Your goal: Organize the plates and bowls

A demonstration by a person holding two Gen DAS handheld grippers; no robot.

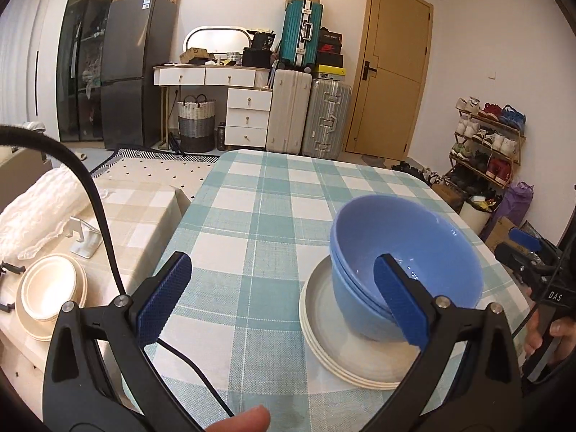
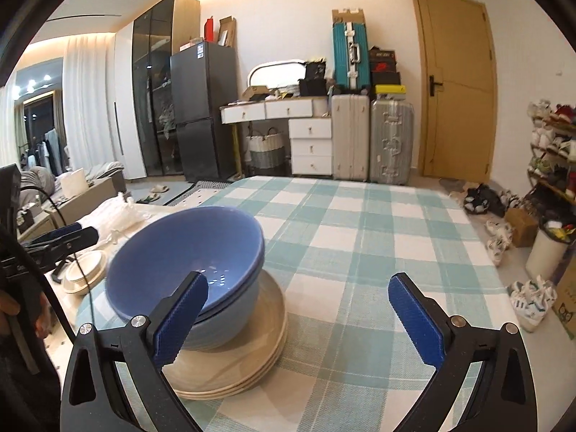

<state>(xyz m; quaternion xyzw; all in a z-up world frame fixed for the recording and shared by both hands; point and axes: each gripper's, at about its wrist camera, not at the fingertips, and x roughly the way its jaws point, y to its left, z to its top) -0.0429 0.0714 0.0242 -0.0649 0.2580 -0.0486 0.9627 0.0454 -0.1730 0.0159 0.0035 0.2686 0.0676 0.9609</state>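
Observation:
Two nested blue bowls (image 1: 406, 252) (image 2: 187, 262) sit tilted on a stack of cream plates (image 1: 338, 345) (image 2: 244, 360) on the checked tablecloth. My left gripper (image 1: 284, 298) is open, its right finger in front of the bowls and nothing between the pads. My right gripper (image 2: 298, 318) is open too, with its left finger overlapping the bowls' near side. A second pile of cream bowls and plates (image 1: 50, 298) (image 2: 84, 270) rests on a lower surface left of the table. The right gripper shows in the left wrist view at the far right edge.
The table (image 1: 273, 194) (image 2: 378, 223) has free cloth ahead and to both sides of the stack. A black cable (image 1: 97, 198) loops over the left side. A bed, a metal stand (image 1: 86, 241), suitcases, a fridge and a shoe rack stand beyond.

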